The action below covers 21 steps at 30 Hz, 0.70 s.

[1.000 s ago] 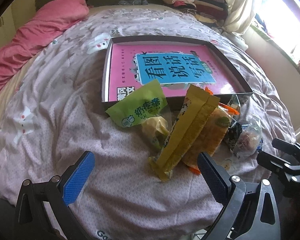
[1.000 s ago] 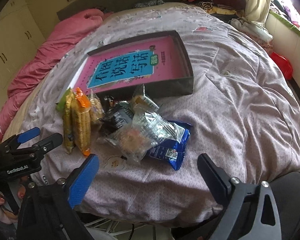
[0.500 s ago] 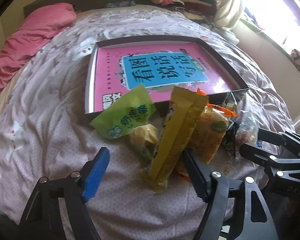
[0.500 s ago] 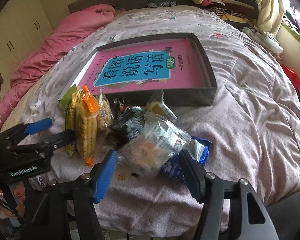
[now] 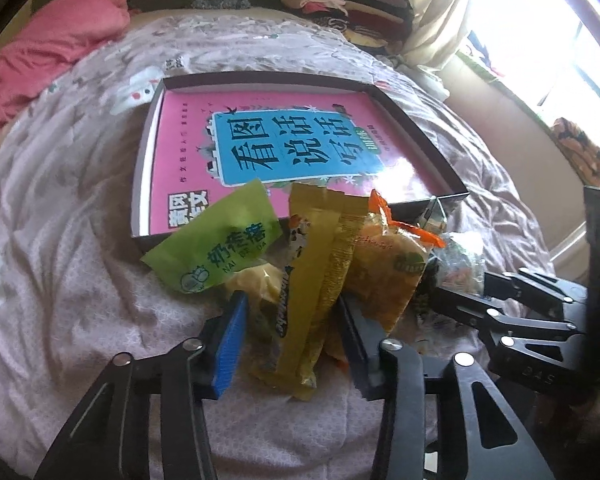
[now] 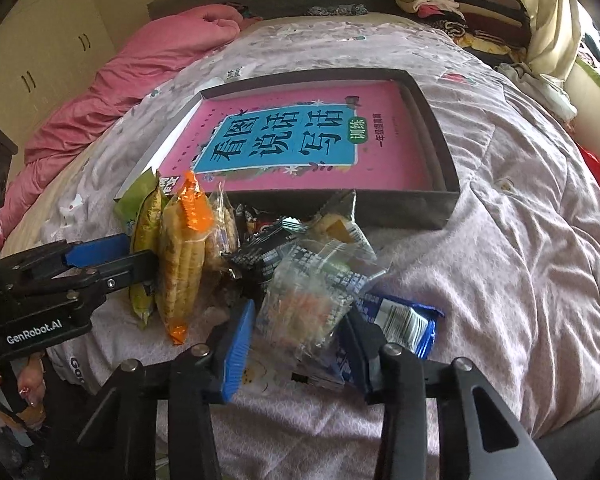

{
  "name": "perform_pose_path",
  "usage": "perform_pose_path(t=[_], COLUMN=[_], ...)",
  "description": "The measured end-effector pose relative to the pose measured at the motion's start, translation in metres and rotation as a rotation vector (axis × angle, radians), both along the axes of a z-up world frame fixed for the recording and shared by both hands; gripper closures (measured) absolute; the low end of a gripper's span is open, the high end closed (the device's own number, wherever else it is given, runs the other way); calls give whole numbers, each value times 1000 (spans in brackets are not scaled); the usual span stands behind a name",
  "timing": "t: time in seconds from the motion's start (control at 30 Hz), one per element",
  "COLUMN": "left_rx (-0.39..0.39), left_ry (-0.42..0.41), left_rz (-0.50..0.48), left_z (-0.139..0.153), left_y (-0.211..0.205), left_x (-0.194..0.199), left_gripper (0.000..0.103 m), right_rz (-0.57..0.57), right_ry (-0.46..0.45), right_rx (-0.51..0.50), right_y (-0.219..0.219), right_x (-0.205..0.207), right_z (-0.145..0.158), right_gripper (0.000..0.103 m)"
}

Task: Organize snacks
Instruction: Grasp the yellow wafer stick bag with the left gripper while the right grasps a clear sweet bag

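Item one: our left gripper, jaws just closing, has the yellow snack packet between its pads; we cannot tell whether they press it.

Item two: our right gripper, also closing, brackets the clear snack bag; contact is likewise unclear. A blue packet lies beside it.

Item three: dark shallow box on the quilt, just beyond the snack pile, holding a pink book.
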<state>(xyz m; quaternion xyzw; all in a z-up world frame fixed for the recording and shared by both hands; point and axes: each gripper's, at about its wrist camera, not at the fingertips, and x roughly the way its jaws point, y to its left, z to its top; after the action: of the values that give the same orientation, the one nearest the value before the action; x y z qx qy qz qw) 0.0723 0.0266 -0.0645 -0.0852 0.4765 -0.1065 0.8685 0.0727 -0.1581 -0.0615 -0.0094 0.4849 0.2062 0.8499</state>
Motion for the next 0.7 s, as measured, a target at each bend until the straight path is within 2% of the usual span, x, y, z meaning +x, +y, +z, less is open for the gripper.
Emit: perform_pose_path(t=[0.17,0.37,0.7], left_rx=[-83,-139,-129], left_ry=[21,41,16], left_rz=[7,-10,-7], left_z=[-5,-8,-1], left_y=[6,7,10], left_x=[0,0,-7], left_gripper=[71,83,89], right_rz=[2,-8,5], right_ry=[-1,-23,-87], right_rx=[42,56,62], right_y=[-6,-12,-15], right_x=[1,0,-6], right_z=[0,5,17], right_gripper=[64,65,65])
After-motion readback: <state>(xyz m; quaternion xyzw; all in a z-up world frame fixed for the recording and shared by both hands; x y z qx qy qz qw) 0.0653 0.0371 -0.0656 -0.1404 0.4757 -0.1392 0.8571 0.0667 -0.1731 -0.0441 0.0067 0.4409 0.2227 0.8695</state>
